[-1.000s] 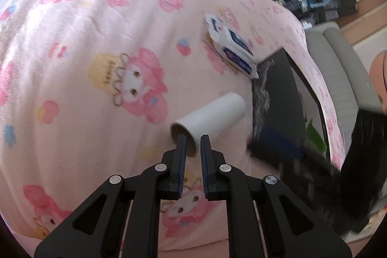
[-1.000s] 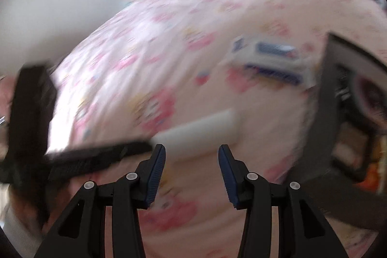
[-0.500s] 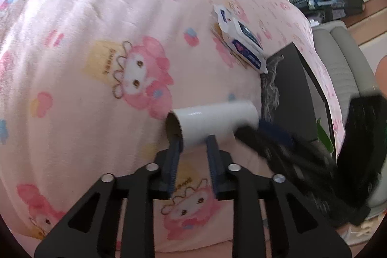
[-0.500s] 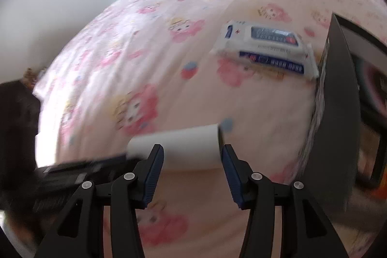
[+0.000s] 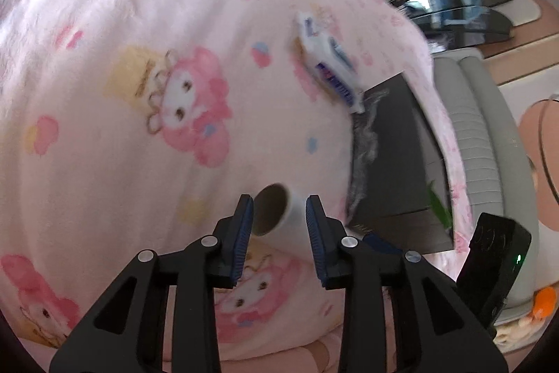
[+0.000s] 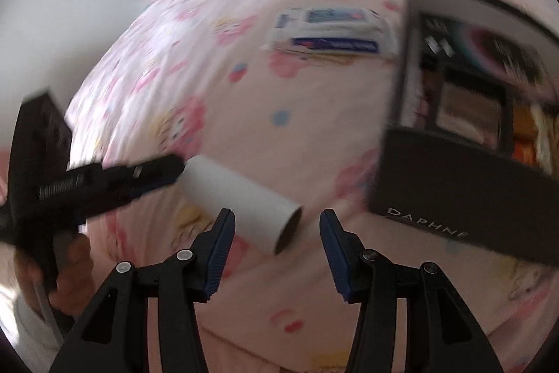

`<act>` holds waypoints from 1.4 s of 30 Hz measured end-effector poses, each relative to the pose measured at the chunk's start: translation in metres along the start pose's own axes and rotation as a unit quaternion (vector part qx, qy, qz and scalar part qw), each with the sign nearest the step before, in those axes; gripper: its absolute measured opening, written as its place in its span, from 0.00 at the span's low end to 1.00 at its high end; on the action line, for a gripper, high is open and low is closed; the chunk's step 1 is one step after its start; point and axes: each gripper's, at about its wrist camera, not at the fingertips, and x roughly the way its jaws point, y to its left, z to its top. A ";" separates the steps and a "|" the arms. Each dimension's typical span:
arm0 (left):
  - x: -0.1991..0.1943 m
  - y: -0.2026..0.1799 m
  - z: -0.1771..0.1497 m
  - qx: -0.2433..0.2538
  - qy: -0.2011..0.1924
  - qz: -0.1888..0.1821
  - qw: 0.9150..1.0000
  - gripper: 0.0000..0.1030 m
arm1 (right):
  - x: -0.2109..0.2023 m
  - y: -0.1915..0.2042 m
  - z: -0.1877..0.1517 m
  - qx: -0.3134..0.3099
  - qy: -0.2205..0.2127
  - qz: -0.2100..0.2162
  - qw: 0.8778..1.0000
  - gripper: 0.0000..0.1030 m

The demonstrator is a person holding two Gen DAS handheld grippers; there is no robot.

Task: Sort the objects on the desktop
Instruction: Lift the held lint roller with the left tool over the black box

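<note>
White cardboard tube between two tools on a pink cartoon-print blanket.

Left tool [image 5: 278, 226], with jaws just opened from nearly closed to a narrow gap, set around the near open end of the white cardboard tube [image 5: 276, 210], blue pads close on either side; contact not clear. Right tool [image 6: 277, 243] spread moderately wide, having opened a little more, with the tube's other open end [image 6: 244, 201] lying slantwise between its fingers, apart from both pads. Tube resting on the pink cartoon-print blanket [image 5: 139, 145] covering the table. Beyond it, a white and blue packet of wipes [image 6: 332, 32] lying flat, just beside a black open box [image 6: 464, 114], its near wall lettered "DAPHNE". Box contents blurred. Hand [image 6: 70, 271] gripping the left tool's handle at the lower left of the right wrist view.
</note>
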 end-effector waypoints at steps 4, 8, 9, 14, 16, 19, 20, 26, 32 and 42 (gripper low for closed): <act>0.006 -0.012 -0.007 0.034 0.018 0.001 0.999 0.29 | 0.005 -0.002 0.000 0.018 0.012 0.039 0.999 0.45; 0.006 -0.022 -0.016 0.062 0.043 -0.023 0.997 0.31 | -0.011 0.009 -0.001 0.002 -0.007 0.046 0.999 0.47; 0.006 -0.025 -0.018 0.067 0.049 -0.030 0.996 0.31 | -0.016 0.009 -0.002 0.001 -0.014 0.043 0.999 0.47; 0.007 -0.026 -0.019 0.064 0.045 -0.025 0.997 0.33 | -0.023 0.002 -0.004 0.015 -0.015 0.024 0.999 0.47; 0.008 -0.019 -0.015 0.042 0.041 -0.020 0.998 0.33 | -0.017 -0.004 -0.004 0.025 -0.007 0.008 1.000 0.47; 0.013 -0.012 -0.012 0.026 0.049 -0.020 0.998 0.33 | -0.005 -0.009 -0.003 0.042 0.013 0.010 0.999 0.47; 0.016 -0.014 -0.012 0.031 0.055 -0.019 0.998 0.33 | -0.001 -0.009 -0.004 0.045 0.022 0.015 0.999 0.47; 0.028 -0.023 -0.019 0.058 0.078 -0.013 0.995 0.34 | 0.007 0.003 -0.008 0.028 0.034 0.037 0.998 0.47; 0.030 -0.027 -0.023 0.071 0.081 -0.011 0.994 0.35 | 0.003 0.007 -0.009 0.023 0.032 0.032 0.999 0.47; 0.025 -0.031 -0.025 0.090 0.069 0.000 0.994 0.34 | 0.000 0.003 -0.011 0.010 0.027 0.026 0.999 0.47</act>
